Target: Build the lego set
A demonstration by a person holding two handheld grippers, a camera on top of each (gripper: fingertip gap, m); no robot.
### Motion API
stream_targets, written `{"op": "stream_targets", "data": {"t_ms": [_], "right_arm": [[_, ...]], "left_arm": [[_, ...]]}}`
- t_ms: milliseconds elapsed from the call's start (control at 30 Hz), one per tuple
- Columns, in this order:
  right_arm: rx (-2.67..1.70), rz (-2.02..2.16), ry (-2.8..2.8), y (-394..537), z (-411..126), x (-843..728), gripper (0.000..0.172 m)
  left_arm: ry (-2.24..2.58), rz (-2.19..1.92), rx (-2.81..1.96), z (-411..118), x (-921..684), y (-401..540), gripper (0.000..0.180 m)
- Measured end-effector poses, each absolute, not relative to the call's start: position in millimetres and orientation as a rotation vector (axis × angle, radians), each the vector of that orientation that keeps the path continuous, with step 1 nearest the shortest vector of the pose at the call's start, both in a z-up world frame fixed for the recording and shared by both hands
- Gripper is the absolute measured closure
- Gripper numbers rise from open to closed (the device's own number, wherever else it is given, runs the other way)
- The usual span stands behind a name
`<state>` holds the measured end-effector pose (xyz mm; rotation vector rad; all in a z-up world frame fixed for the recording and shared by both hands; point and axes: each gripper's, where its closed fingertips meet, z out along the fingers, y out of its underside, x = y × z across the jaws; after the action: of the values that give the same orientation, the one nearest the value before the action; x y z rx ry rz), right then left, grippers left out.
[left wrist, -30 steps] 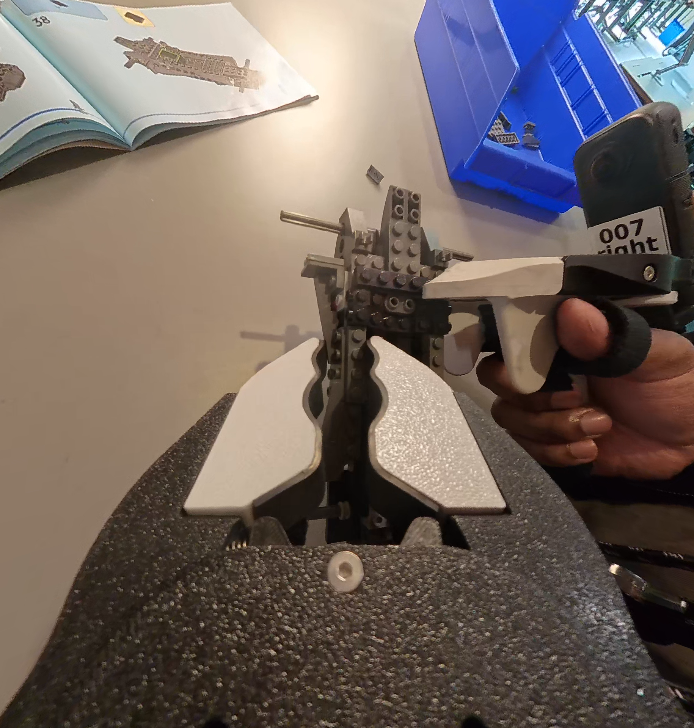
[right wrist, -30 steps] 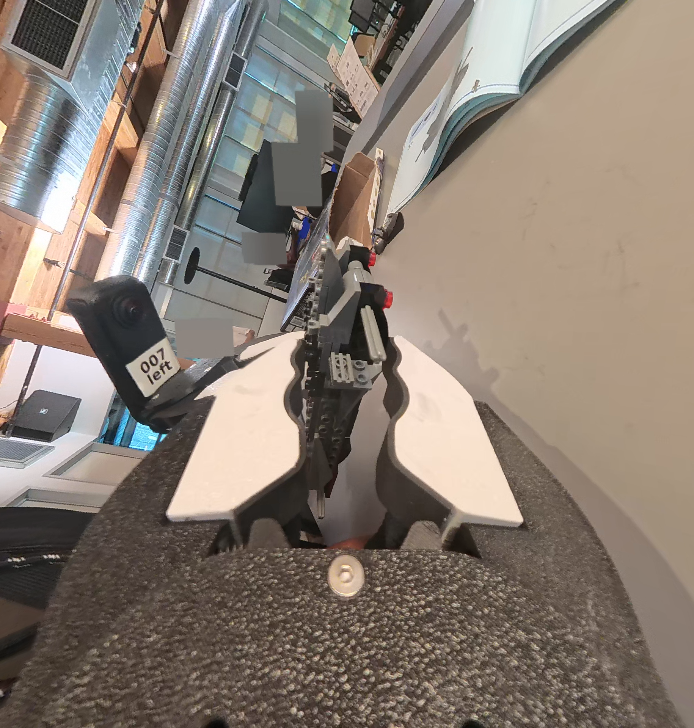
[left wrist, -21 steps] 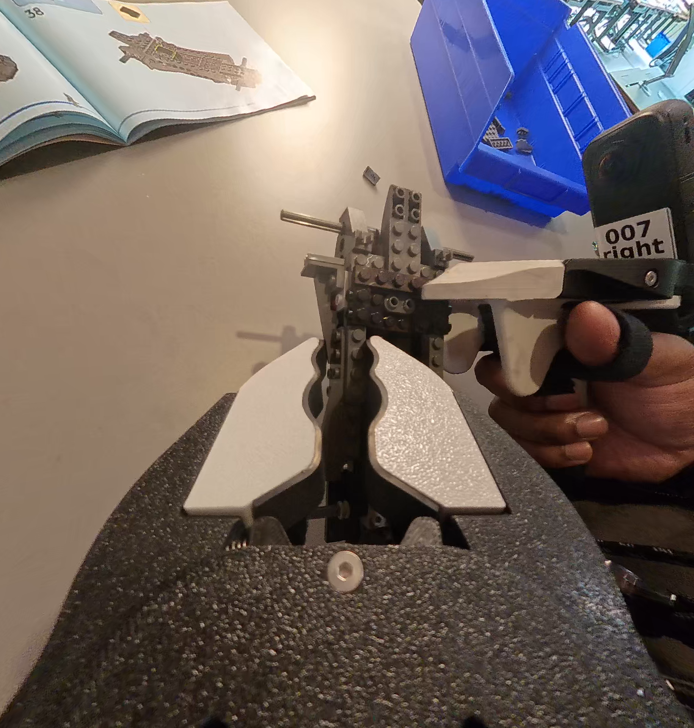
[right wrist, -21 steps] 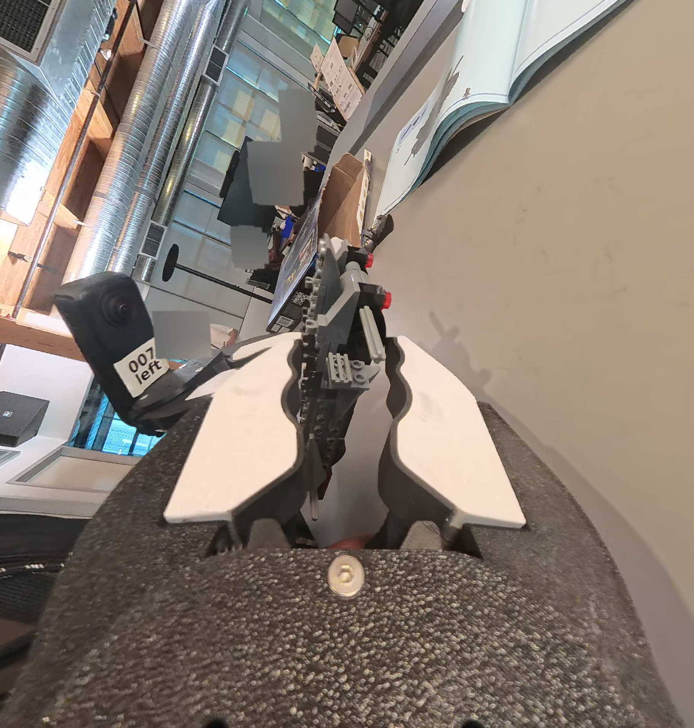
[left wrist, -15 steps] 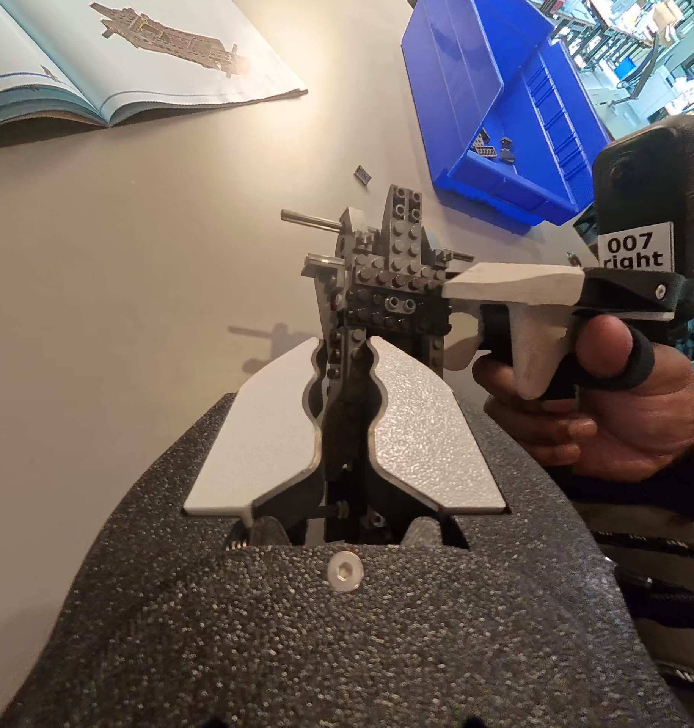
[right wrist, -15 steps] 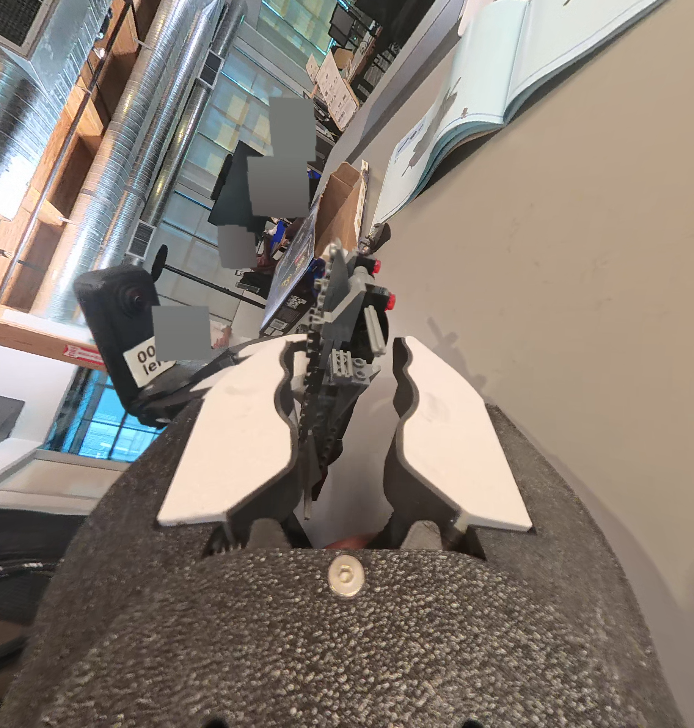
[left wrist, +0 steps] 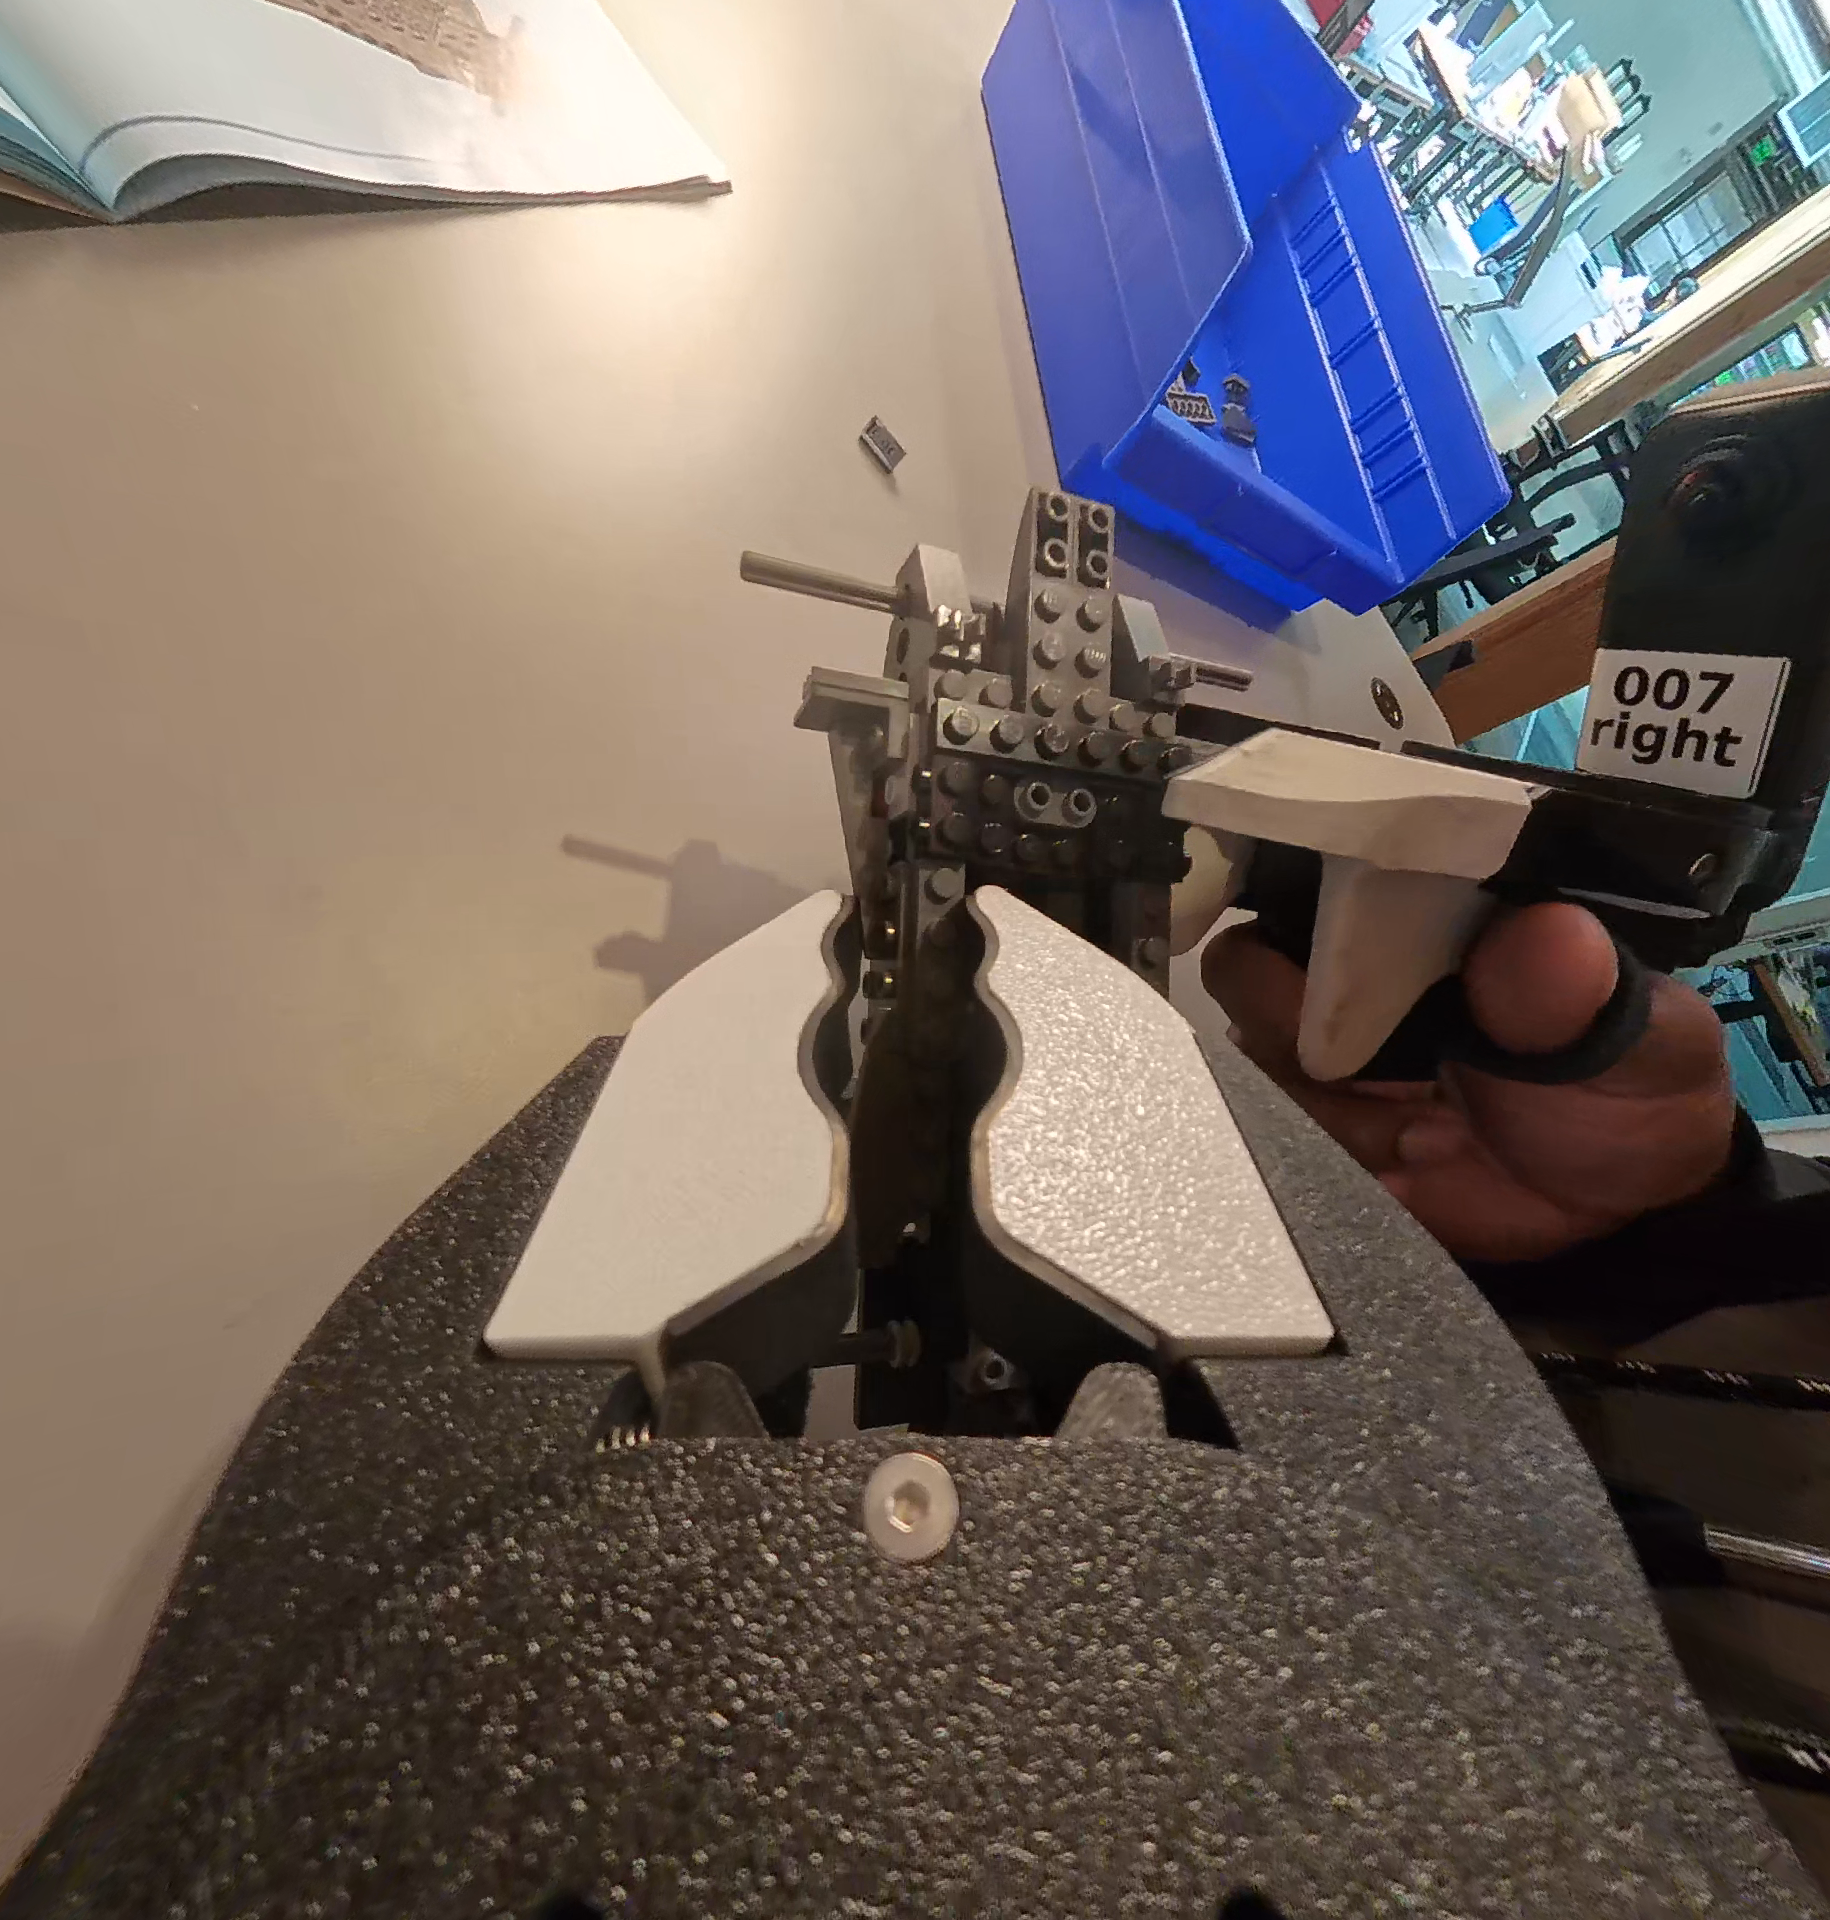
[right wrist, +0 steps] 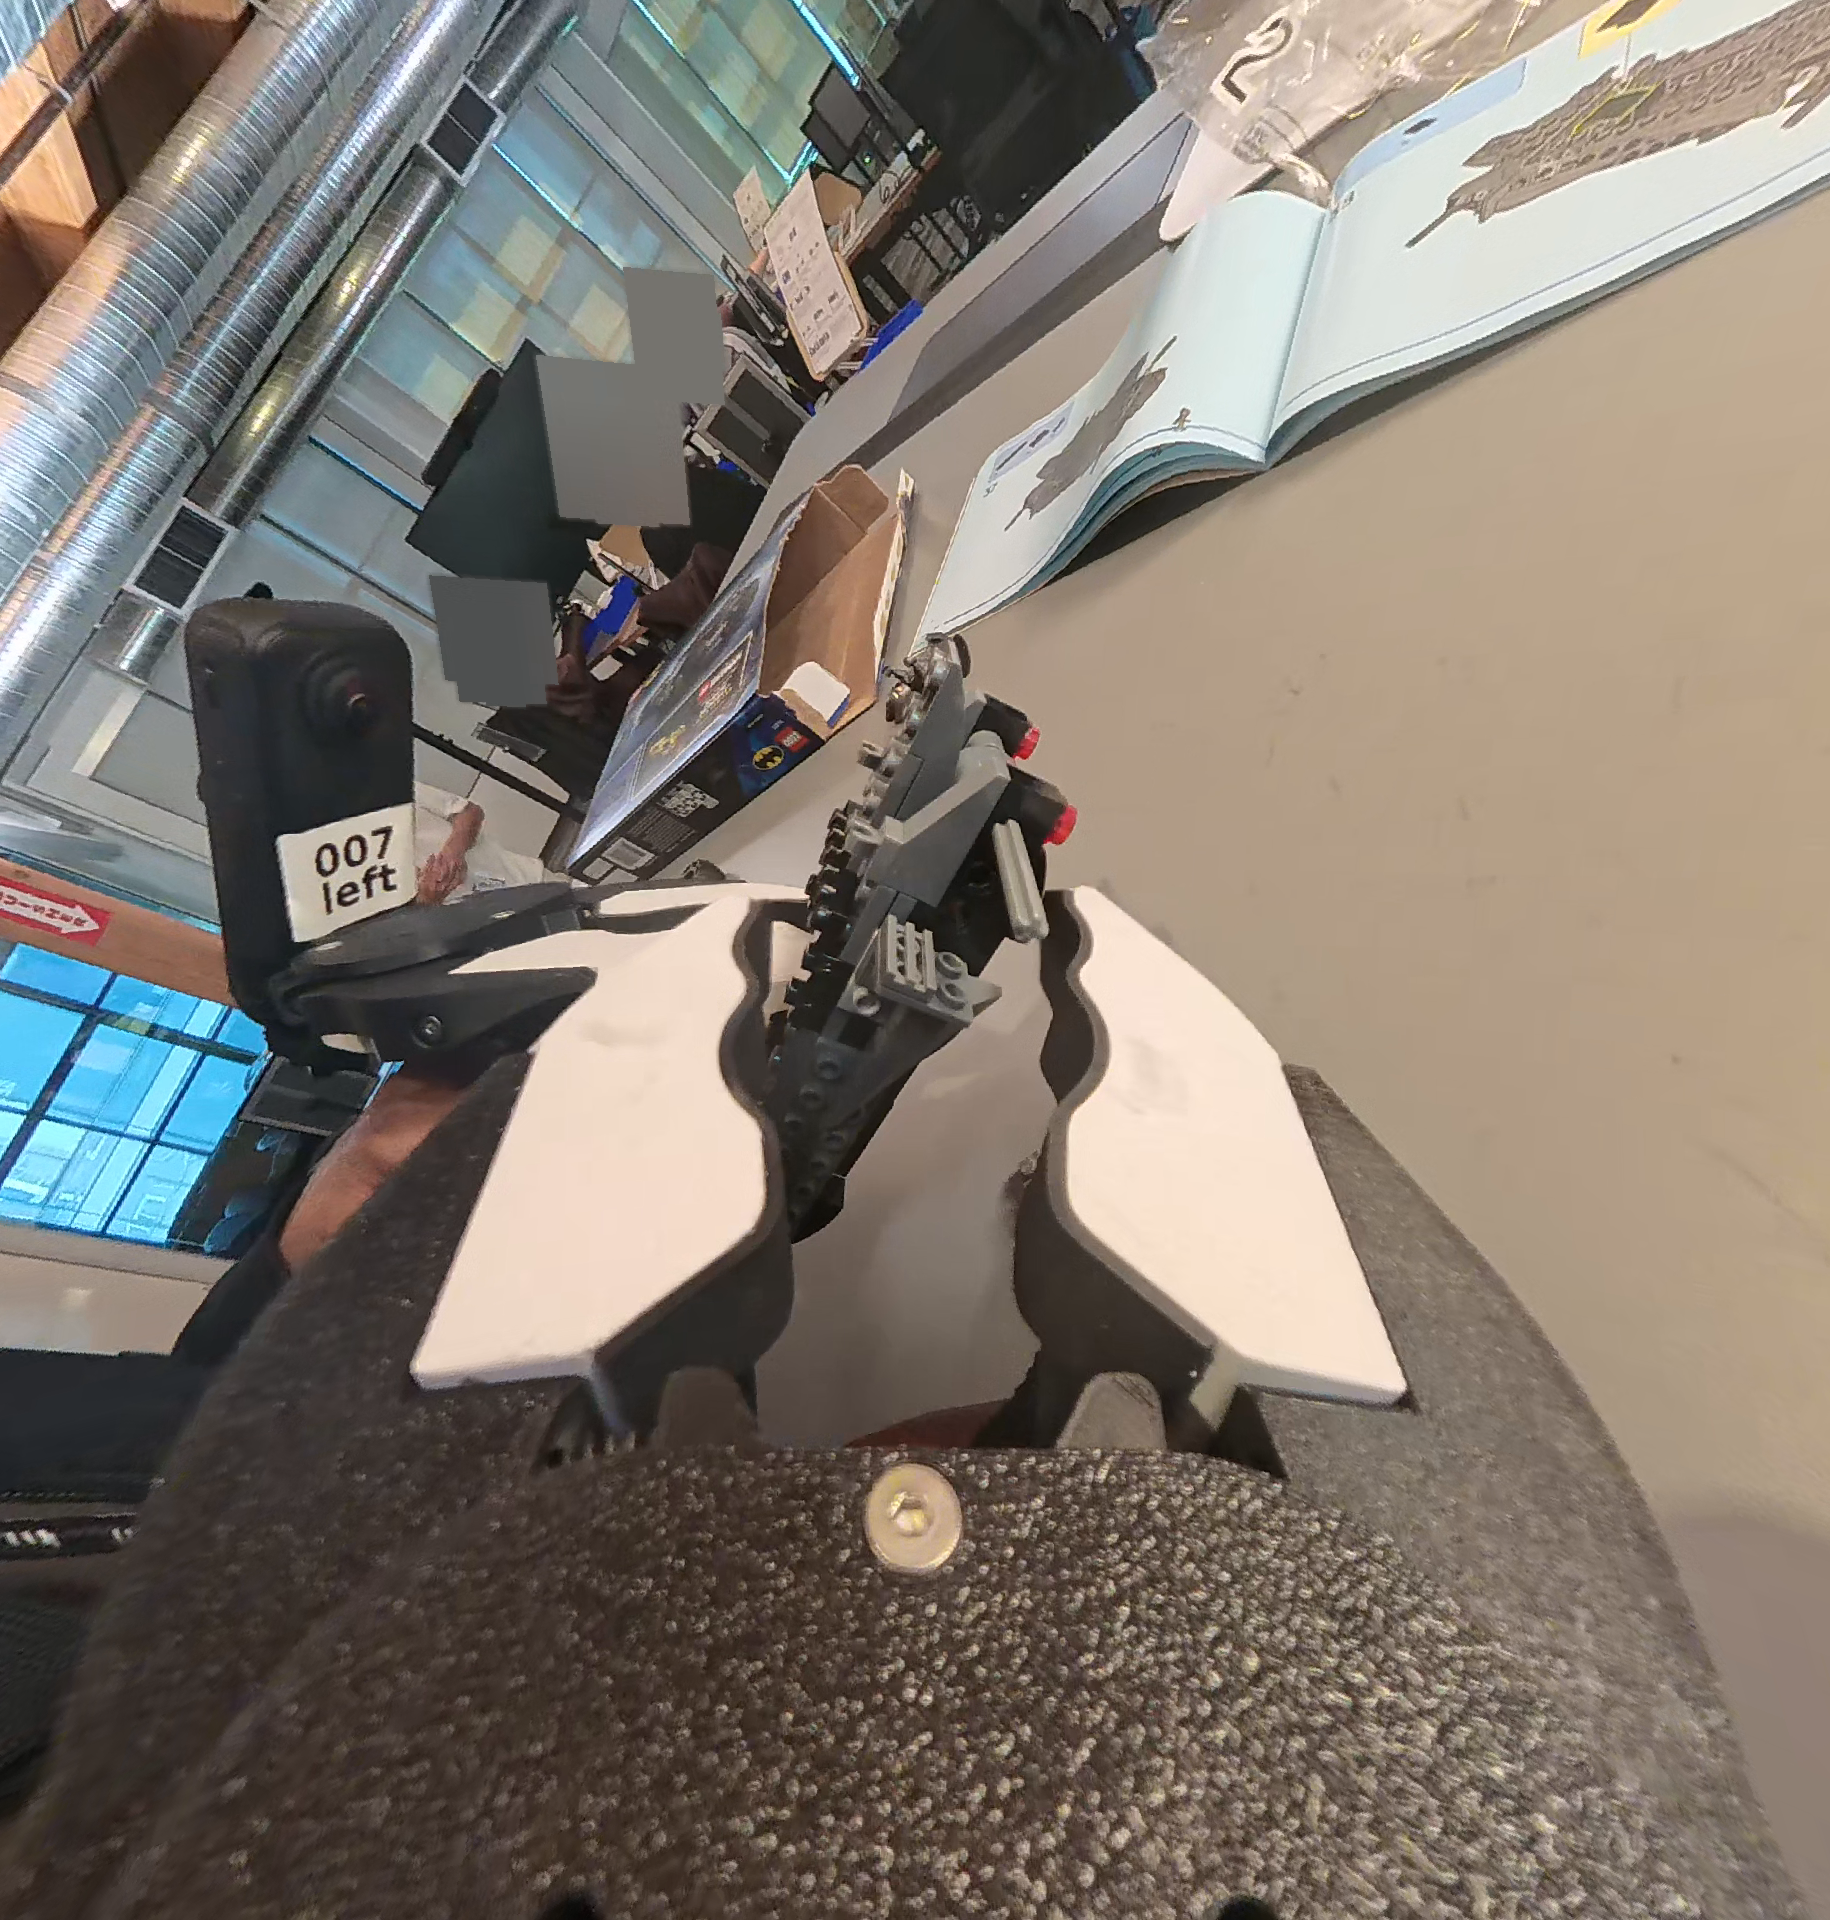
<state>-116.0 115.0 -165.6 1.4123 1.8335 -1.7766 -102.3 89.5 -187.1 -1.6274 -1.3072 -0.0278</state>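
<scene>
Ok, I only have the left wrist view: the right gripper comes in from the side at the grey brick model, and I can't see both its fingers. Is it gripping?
Observer: No. The right wrist view shows the right gripper open around the brick model. The finger on the table side stands clear of it, with a visible gap.
Operator: Anything on the model's far side that I can't see?
Observer: Two black pieces with red tips stick out toward the table.
Operator: And beyond the model?
Observer: A toy box with an open cardboard end lies there, near the open booklet.
</scene>
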Motion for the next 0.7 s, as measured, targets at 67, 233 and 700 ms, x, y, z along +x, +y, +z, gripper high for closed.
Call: {"op": "stream_targets", "data": {"t_ms": [67,233,700], "right_arm": [[1.415,-1.782,1.826,116,-165,-116,0.121],[1.417,-1.793,1.808,117,-164,-117,0.121],[1.405,-1.825,1.758,115,-159,-119,0.131]], "left_arm": [[-1.305,-0.025,-1.633,-187,-102,90,0.162],[-1.283,0.041,-1.679,-185,-103,90,0.162],[-1.24,0.168,-1.708,-177,-104,85,0.162]]}}
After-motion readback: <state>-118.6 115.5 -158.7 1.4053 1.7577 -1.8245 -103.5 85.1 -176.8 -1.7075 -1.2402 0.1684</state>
